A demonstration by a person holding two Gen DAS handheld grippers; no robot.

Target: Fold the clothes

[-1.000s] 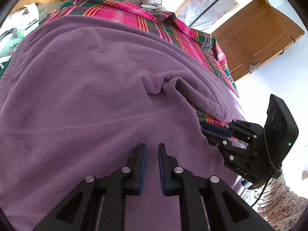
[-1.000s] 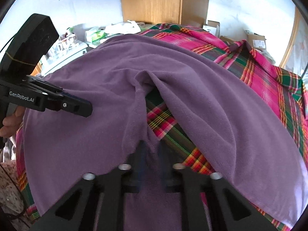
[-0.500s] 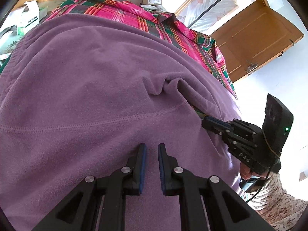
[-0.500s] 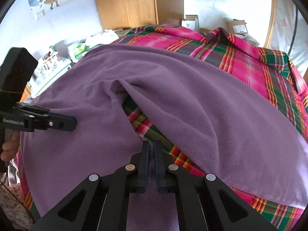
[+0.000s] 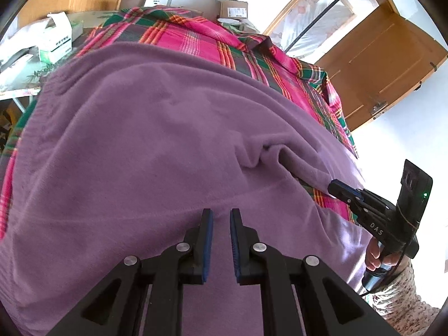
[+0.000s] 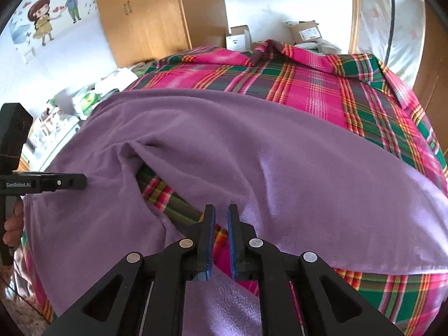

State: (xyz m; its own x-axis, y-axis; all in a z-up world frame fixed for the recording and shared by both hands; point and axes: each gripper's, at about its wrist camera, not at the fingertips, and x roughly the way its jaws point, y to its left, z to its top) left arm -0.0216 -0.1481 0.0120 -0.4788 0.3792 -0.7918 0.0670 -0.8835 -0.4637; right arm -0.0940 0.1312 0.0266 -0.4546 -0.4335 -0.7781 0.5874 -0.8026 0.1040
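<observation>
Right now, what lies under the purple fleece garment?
Under the purple fleece garment lies a pink and green plaid cloth, showing beyond its far edge and through the gap between two sections. Whatever the plaid cloth rests on stays covered.

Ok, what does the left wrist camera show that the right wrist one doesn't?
Only the left wrist view shows the open wooden door and the right gripper from outside, its tips at a purple garment edge. Only the right wrist view shows the cartoon wall sticker, the wardrobe and the left gripper from the side. Both show the purple garment spread over the pink plaid cloth, cardboard boxes behind, and slightly parted, empty jaws.
</observation>
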